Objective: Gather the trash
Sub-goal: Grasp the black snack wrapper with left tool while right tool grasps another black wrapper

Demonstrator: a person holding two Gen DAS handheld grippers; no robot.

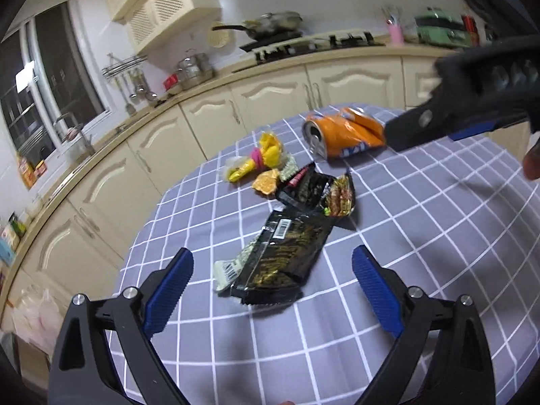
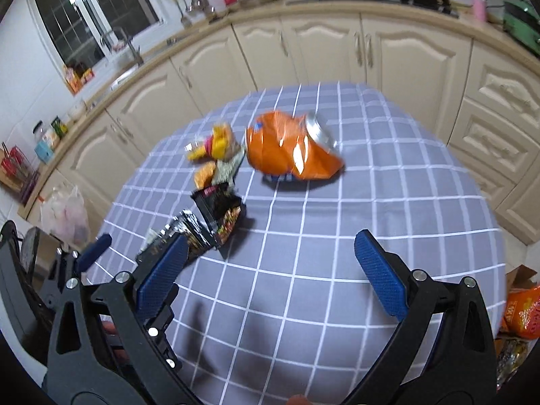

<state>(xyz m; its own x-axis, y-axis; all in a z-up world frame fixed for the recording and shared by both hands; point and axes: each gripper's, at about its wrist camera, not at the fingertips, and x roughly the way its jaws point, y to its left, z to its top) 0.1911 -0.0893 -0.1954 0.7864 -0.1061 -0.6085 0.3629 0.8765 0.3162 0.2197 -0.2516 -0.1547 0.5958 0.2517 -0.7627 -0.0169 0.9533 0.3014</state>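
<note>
The trash was found gathered toward the far-left part of a table covered by a grey checked tablecloth (image 1: 422,236). A crushed orange soda can (image 2: 290,148) lay on its side, farthest out, apart from the wrappers. A large black snack wrapper (image 1: 283,263) lay flat and nearest, with a smaller torn black packet (image 1: 314,192) and yellow sweet wrappers (image 1: 260,158) beyond it.

The left gripper (image 1: 272,270) was held with its jaws wide apart, framing the black wrapper, probably to be closed on it. The right gripper (image 2: 270,256) was likewise spread open, empty, and aimed toward the can, which suggested one target had been assigned to each.
</note>
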